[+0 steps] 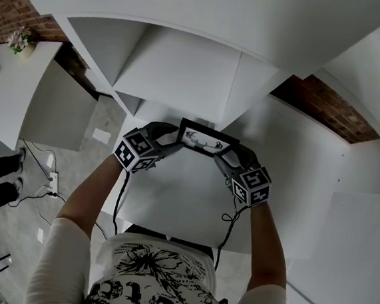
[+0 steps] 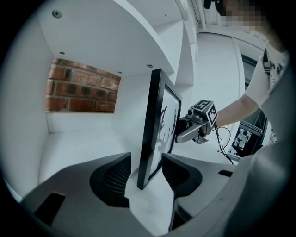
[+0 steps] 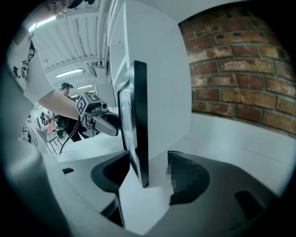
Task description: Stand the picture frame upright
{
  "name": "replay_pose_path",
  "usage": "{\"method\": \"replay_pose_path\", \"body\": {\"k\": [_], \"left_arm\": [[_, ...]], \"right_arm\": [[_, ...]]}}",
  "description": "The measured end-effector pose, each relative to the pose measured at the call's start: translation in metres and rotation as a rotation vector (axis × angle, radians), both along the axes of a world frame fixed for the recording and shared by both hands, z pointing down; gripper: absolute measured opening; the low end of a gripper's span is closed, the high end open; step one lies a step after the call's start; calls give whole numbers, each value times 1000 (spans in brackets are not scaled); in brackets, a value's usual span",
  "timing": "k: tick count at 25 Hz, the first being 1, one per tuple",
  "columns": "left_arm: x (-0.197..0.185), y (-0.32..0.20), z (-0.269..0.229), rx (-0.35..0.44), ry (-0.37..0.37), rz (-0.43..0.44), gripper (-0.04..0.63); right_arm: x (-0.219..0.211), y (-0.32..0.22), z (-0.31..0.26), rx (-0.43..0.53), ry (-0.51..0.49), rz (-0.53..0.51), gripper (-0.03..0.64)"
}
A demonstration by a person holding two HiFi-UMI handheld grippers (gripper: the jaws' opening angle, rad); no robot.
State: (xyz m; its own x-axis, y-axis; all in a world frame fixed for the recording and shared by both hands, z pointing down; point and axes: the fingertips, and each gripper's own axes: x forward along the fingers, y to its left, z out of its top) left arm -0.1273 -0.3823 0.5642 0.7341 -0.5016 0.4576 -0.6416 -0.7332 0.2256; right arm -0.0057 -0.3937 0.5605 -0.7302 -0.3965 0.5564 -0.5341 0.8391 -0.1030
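The black picture frame [image 1: 208, 141] with a deer-antler print stands upright on the white shelf board [image 1: 172, 200]. My left gripper [image 1: 175, 134] is at its left end and my right gripper [image 1: 233, 155] at its right end. In the left gripper view the frame's edge [image 2: 155, 125] stands between my left gripper's jaws [image 2: 145, 169]; a clear gap shows at the left jaw. In the right gripper view the frame [image 3: 138, 129] stands between my right gripper's jaws [image 3: 148, 166], with a gap at the right jaw. Both grippers are open. Each view shows the other gripper [image 2: 196, 125] [image 3: 99, 118] at the far end.
The frame stands inside a white shelf compartment with a brick wall [image 2: 78, 88] behind it and a white divider panel [image 3: 157, 69] close by. More white compartments [image 1: 178, 67] rise above. Cables lie on the floor [image 1: 47, 181] at the left, near a white table with a small plant [image 1: 19, 38].
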Motion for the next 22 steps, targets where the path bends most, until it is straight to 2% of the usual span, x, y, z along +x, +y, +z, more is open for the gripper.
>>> {"method": "replay_pose_path", "body": {"k": [4,7,10,13,15,16,17,19,22], "left_arm": [[-6,7,-6,19,10,-34,218],[-14,14,-12,53,40,-115,218],[-28,17,-21,89,92,-245,161],[-33,28,-29,105,129,-303,102],[-31,38,-36,121,146,-316,75],[-30,44,-41,132,153,-323,29],[-29,50,-45,143,161,-328,12],[-25,63,-54,162,167,-330,12],[-17,87,-59,162,103,-311,12]], "right_arm": [[10,2,-12,36,-7,70,261],[24,5,-22,62,-36,171,245],[37,16,-32,71,-74,256,105],[44,31,-44,112,-89,317,7],[49,42,-53,154,-86,361,2],[50,47,-58,174,-84,382,2],[51,53,-64,193,-80,402,2],[51,66,-74,227,-62,432,2],[45,90,-84,264,-15,434,0]]}}
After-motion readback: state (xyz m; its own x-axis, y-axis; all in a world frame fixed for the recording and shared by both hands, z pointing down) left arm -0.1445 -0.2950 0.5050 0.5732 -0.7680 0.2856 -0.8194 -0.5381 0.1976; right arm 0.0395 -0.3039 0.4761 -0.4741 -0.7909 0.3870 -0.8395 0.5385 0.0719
